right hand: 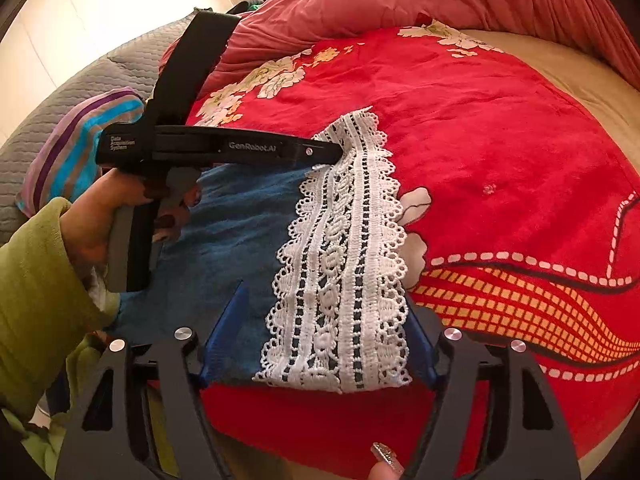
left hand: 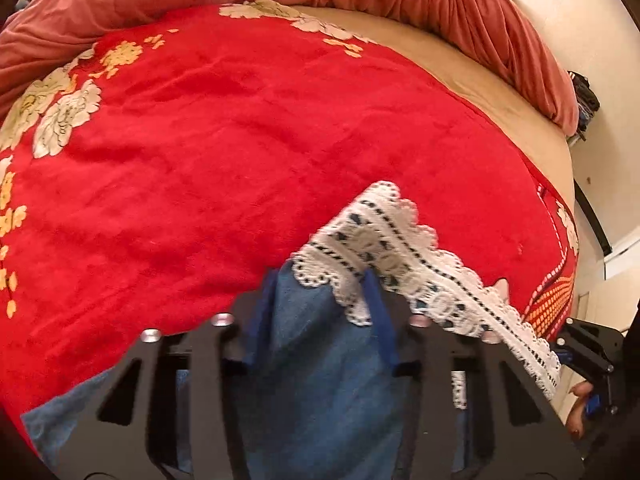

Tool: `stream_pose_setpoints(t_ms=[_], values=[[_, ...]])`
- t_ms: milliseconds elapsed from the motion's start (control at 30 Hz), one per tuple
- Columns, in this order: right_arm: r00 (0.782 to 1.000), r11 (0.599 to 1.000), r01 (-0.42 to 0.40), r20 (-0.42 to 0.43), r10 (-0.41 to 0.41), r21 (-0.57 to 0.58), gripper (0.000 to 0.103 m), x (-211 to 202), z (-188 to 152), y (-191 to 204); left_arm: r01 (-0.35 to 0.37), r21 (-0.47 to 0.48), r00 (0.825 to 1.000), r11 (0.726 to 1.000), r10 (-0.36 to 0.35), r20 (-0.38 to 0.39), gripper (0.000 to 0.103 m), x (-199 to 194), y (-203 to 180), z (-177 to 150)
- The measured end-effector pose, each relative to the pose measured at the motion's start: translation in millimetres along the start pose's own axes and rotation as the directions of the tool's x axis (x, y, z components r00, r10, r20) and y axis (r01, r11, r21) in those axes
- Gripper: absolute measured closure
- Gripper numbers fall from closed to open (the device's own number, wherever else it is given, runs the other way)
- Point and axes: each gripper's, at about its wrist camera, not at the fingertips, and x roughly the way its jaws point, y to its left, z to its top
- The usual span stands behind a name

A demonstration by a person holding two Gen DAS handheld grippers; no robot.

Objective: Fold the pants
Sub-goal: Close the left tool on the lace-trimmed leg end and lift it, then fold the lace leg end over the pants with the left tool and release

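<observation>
Pants [right hand: 236, 240] (blue denim, white lace hem band [right hand: 340, 260]) lie on red floral blanket [right hand: 480, 140] on the bed, hem end toward the near edge. L tongs [left hand: 320, 300]: jaws closed in on a bunch of denim just below the lace, fabric filling the gap, so clamped on pants; in R wrist view L tongs' tip sits at the far corner of the lace. R tongs [right hand: 320, 336]: jaws apart, straddling the near hem edge w/ lace lying between the blue fingers [right hand: 228, 320]; not yet pinched. Judgement: step in hand = get both hem corners held before carrying the hem over for the fold. To do well: R should close on lace + denim together, both layers, near the corner and not mid-band, else lace stretches and the edge sags. Match L/R grip height so the hem stays straight. Lift only enough to clear the blanket; plush pile prob. drags on denim. Risk: L holds a bunched wad, fold may come out skewed; re-tension sideways before laying down. Waist end not in view.
</observation>
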Motion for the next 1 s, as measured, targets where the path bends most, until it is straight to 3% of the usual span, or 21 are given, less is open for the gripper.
stream_pose_setpoints(t_ms=[100,267,467,700,867,1000], values=[[1.0,1.0,-0.018,-0.011,0.018,-0.022,0.065,3.8,3.0,3.2,-0.023,0.02,1.0,1.0,0.023,0.006,0.083,-1.2,-4.3,-1.3],[0.998,0.998,-0.058,-0.005,0.058,-0.016,0.077,1.5,9.5,3.9,0.008,-0.025,0.999,1.0,-0.007,0.046,0.093,-9.2,5.8,-8.2],[0.995,0.99,-0.089,0.035,0.093,-0.105,0.081,-13.9,22.4,33.9,0.063,-0.065,0.99,0.996,-0.054,0.133,0.095,-40.5,17.8,-11.2],[0.986,0.962,-0.14,0.055,0.157,-0.236,0.081,-20.4,39.3,87.2,0.078,-0.128,0.973,0.989,-0.047,0.227,0.095,-86.0,43.1,-24.5],[0.98,0.923,-0.185,0.009,0.2,-0.337,0.081,-3.7,44.6,132.8,0.089,-0.208,0.961,0.974,-0.029,0.275,0.095,-112.6,77.2,-51.9],[0.977,0.895,-0.213,-0.061,0.205,-0.391,0.081,25.3,39.7,163.0,0.063,-0.268,0.962,0.961,0.012,0.271,0.094,-118.0,103.1,-78.9]])
